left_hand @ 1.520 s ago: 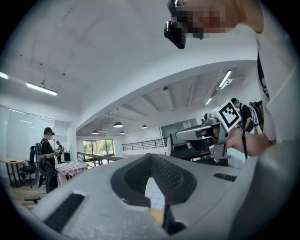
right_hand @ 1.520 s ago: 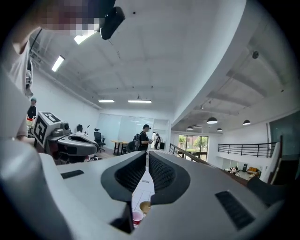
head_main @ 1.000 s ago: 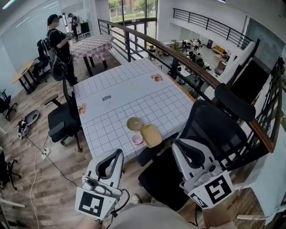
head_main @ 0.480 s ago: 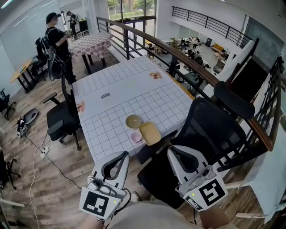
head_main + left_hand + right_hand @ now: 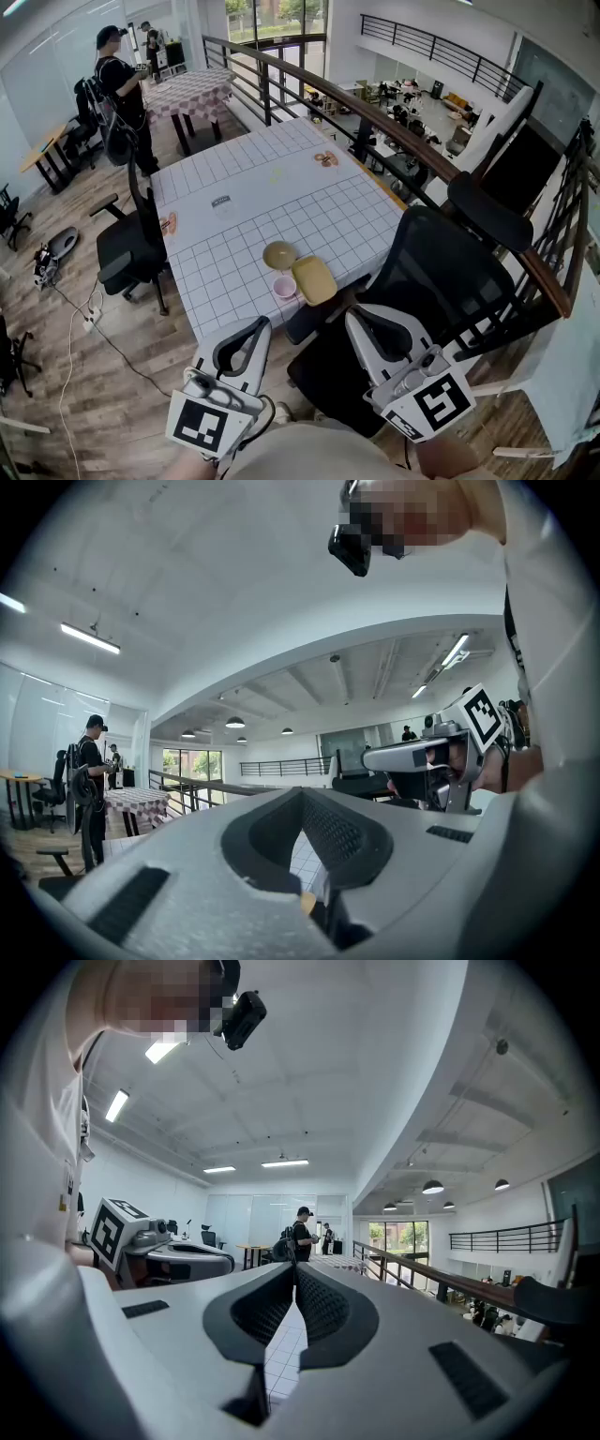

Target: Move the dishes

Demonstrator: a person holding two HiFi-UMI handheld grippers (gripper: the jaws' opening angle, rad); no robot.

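Observation:
Three dishes sit close together near the front edge of the white grid-cloth table (image 5: 244,216): an olive round bowl (image 5: 280,254), a small pink cup (image 5: 285,286) and a yellow rectangular plate (image 5: 316,279). My left gripper (image 5: 261,323) hangs in front of the table edge, below the cup, its jaws shut with nothing between them (image 5: 302,791). My right gripper (image 5: 353,316) is held over the black chair seat, just right of the yellow plate, also shut and empty (image 5: 295,1267). Both point level toward the table and touch no dish.
A black office chair (image 5: 441,272) stands against the table's right front corner, and another (image 5: 131,253) on its left side. A railing (image 5: 375,122) runs along the far right edge. Small items (image 5: 328,159) lie further back. A person (image 5: 122,94) stands by a checked table (image 5: 192,94).
The head view has shifted slightly. Both grippers sit a touch closer together in it. The dishes have not moved.

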